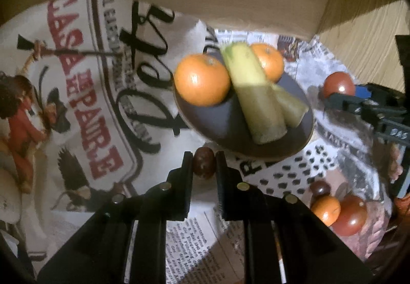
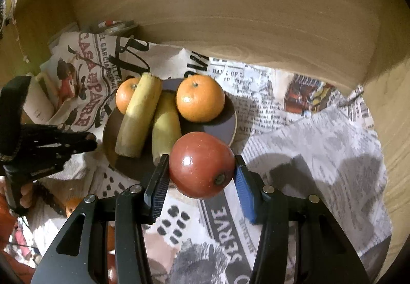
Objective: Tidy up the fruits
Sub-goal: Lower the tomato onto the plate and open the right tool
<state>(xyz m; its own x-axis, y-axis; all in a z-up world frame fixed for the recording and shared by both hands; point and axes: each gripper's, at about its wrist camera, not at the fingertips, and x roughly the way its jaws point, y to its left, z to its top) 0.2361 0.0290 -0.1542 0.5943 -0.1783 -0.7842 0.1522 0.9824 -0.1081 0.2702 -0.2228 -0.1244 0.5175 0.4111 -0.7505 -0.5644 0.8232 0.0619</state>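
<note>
On the left, the left gripper (image 1: 204,164) clamps a small dark-brown oval fruit (image 1: 204,163) between its black fingers, just short of the dark round plate (image 1: 225,127), presumably to add it there. The plate already carries two glossy oranges (image 2: 200,98) flanking two pale yellow-green banana pieces (image 2: 139,114), so it looks like the collecting spot. Further right, the right gripper (image 2: 201,168) squeezes a large shiny red tomato (image 2: 202,164) above the plate's near rim. Loose fruit (image 1: 350,214) waits on the newspaper-print cloth (image 2: 320,155).
</note>
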